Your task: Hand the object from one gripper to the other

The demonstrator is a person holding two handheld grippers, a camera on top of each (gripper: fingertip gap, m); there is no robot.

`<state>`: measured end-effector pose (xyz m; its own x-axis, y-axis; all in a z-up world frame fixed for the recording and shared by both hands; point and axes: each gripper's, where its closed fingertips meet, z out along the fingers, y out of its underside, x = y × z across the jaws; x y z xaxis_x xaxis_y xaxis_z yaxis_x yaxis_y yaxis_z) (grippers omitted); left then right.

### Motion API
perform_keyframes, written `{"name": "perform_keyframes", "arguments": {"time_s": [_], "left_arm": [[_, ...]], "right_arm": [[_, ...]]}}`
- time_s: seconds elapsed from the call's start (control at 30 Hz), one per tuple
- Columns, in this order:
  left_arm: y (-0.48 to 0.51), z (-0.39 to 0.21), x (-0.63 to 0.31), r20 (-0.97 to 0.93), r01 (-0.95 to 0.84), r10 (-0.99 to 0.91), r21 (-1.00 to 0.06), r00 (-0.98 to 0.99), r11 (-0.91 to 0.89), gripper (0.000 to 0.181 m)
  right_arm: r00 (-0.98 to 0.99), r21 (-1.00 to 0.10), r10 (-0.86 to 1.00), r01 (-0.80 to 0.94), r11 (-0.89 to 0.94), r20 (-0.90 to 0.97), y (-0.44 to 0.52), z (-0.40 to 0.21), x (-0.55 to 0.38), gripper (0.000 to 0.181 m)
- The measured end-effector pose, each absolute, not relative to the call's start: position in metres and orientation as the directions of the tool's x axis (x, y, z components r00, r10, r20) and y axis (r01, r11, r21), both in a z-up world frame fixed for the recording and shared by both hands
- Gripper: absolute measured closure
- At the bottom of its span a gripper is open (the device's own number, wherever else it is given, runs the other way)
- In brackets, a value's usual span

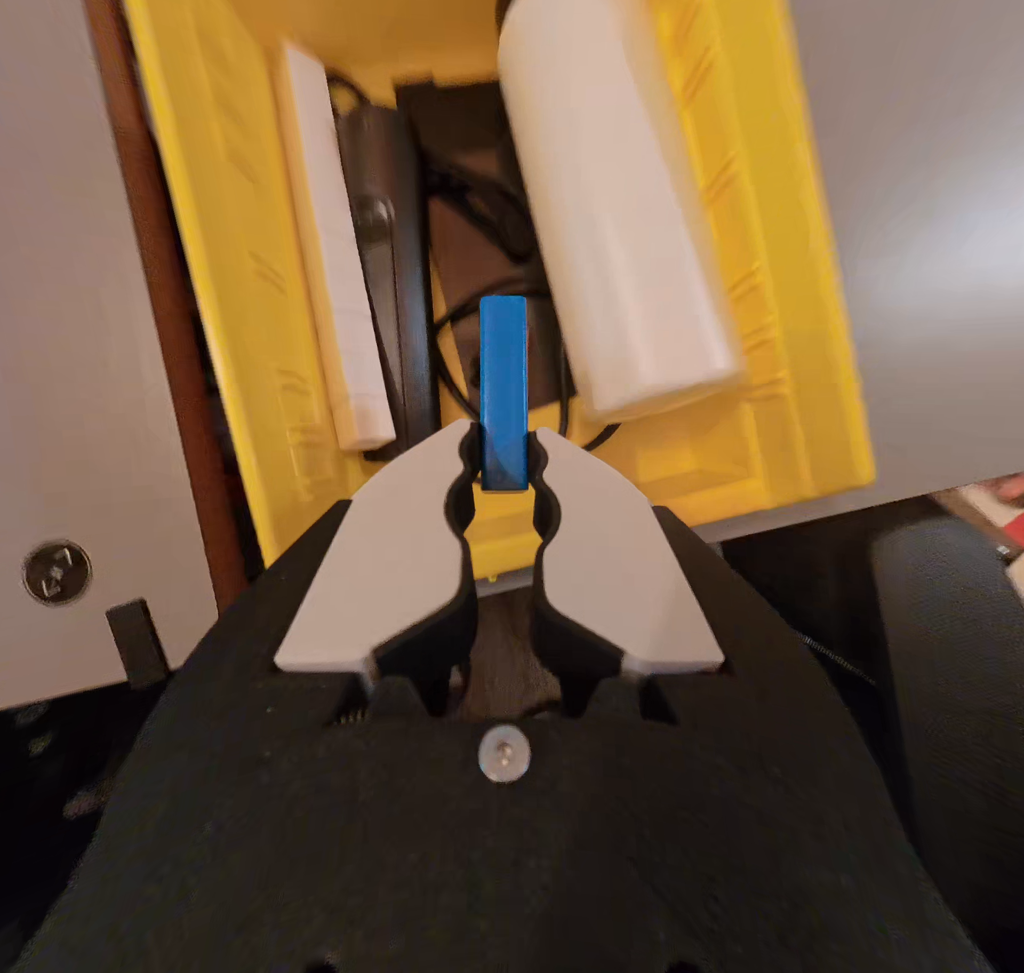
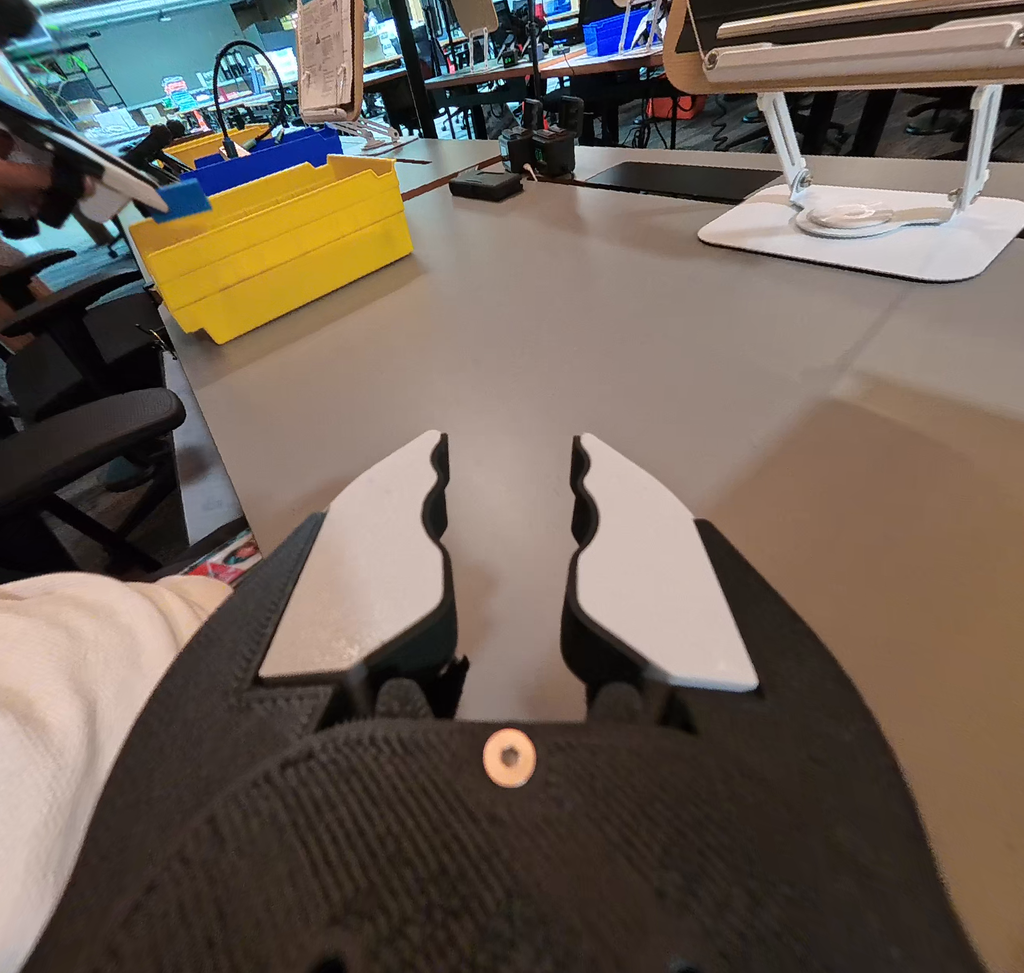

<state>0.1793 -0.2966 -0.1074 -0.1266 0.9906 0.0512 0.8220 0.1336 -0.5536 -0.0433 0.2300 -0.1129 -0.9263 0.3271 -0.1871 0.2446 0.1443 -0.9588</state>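
Observation:
My left gripper [image 1: 503,436] is shut on a flat blue block [image 1: 503,381], which sticks out past the fingertips, above the open yellow bin [image 1: 221,237]. In the right wrist view the left gripper [image 2: 158,201] shows at the far left, with the blue block [image 2: 185,199] over the near end of the yellow bin [image 2: 288,264]. My right gripper [image 2: 508,442] is open and empty, low over the grey table [image 2: 554,309], well to the right of the bin and apart from the block.
The yellow bin holds a white cylinder [image 1: 609,198], a white box [image 1: 338,259] and dark cables. A blue bin [image 2: 266,162] stands behind it. A white laptop stand [image 2: 864,226] is at the right, dark devices [image 2: 487,184] at the back, office chairs [image 2: 83,447] at the left. Left tips to right tips: about 60 centimeters.

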Motion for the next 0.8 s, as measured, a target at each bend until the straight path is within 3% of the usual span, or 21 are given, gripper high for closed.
{"name": "perform_keyframes", "arguments": {"time_s": [0.13,0.23,0.33,0.57,0.73,0.8], "left_arm": [[-0.254,-0.032,0.141,0.090,0.531,0.992,-0.847,0.086,0.031,0.166],[-0.171,0.023,0.106,0.169,0.261,0.903,-0.963,0.396,0.066,0.166],[-0.073,0.046,0.072,0.254,0.162,0.725,-0.967,0.640,0.196,0.166],[0.130,-0.034,0.014,0.419,0.350,0.352,-0.904,0.837,0.244,0.167],[0.164,-0.081,0.018,0.384,0.344,0.361,-0.923,0.850,0.172,0.167],[0.165,-0.080,0.022,0.389,0.349,0.346,-0.921,0.854,0.174,0.167]], "right_arm": [[-0.930,-0.958,0.269,0.278,0.067,-0.250,0.211,-0.101,-0.041,0.139],[-0.941,-0.955,0.166,0.294,-0.037,-0.296,0.189,-0.079,-0.036,0.137],[-0.945,-0.925,0.018,0.316,-0.209,-0.327,0.168,-0.049,-0.026,0.131],[-0.923,-0.882,-0.119,0.384,-0.274,-0.365,0.171,-0.049,-0.002,0.132],[-0.903,-0.867,-0.161,0.427,-0.257,-0.398,0.176,-0.052,-0.005,0.142],[-0.886,-0.859,-0.175,0.460,-0.223,-0.429,0.169,-0.058,-0.003,0.138]]}}
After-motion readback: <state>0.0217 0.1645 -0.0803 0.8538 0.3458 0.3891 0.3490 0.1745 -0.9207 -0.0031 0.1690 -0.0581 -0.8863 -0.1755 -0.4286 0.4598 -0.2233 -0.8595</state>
